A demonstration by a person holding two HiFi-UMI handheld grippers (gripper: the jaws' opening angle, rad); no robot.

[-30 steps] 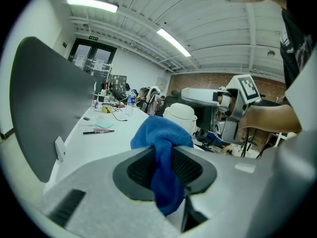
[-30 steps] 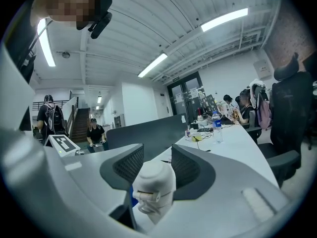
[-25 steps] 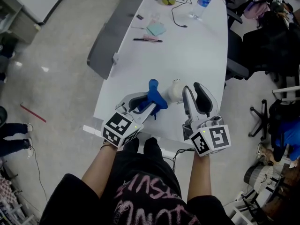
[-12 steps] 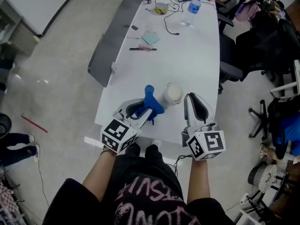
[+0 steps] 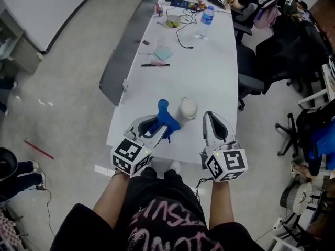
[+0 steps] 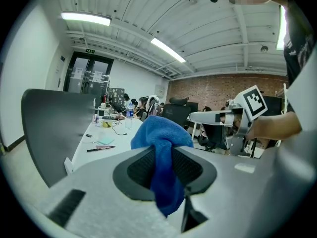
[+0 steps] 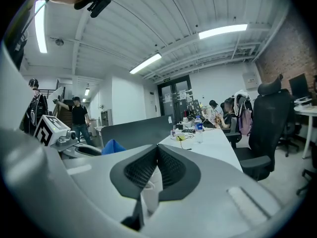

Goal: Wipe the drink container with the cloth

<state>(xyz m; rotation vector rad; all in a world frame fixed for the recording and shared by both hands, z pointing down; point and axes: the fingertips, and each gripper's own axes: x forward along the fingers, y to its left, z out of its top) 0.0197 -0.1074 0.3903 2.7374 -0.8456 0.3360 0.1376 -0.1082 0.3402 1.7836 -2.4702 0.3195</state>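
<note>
Because the right claw (image 5: 210,115) has just clenched empty, cup (image 5: 188,108): unheld; wiping may topple it.
Left claw (image 5: 164,129): grasping blue cloth (image 5: 166,116), left of cup.

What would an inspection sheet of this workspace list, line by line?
Surface: long white table.
Job's things: white drink container upright at the table's near end; blue cloth bunched beside it.
Clutter: water bottle, pen and teal notepad further along the table.
Grippers: left gripper shut on the cloth; right gripper jaws have just closed together, and whether they pinch the container is unclear.
Cables: black cable looping near the bottle.
Surroundings: grey partition on the left, office chairs on the right.
</note>
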